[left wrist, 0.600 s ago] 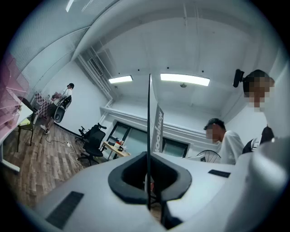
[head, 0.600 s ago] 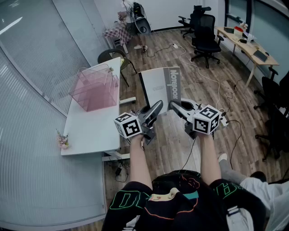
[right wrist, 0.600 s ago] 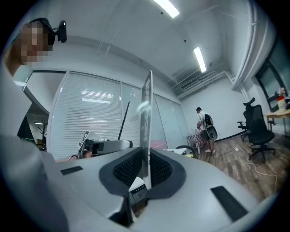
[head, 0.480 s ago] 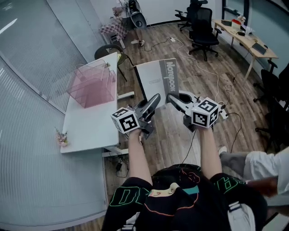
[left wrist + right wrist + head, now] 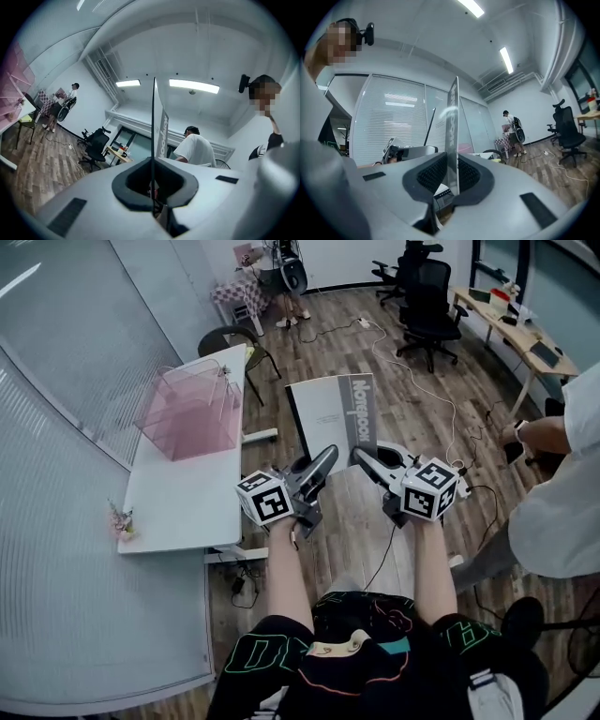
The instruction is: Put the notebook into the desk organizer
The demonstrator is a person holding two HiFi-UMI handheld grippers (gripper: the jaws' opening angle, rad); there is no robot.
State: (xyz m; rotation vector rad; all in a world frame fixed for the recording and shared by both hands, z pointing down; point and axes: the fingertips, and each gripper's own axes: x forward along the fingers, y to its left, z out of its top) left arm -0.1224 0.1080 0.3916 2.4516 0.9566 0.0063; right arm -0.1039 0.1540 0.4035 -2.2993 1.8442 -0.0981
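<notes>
Notebook (image 5: 336,418) is held up over the floor, its lower edge pinched in the fingers of the left gripper (image 5: 322,460) and right gripper (image 5: 362,458), beside the bench (image 5: 178,507) carrying the pink desk organizer (image 5: 192,413).

The right gripper (image 5: 451,182) is closed on the lower edge of the notebook (image 5: 453,122), which stands upright and is seen edge-on (cover lettering too blurred to read). The left gripper (image 5: 404,152) shows just beyond, at left. Bkgd, right: a person (image 5: 513,132) w/ a backpack, an office chair (image 5: 567,127), wood floor (image 5: 555,164).
</notes>
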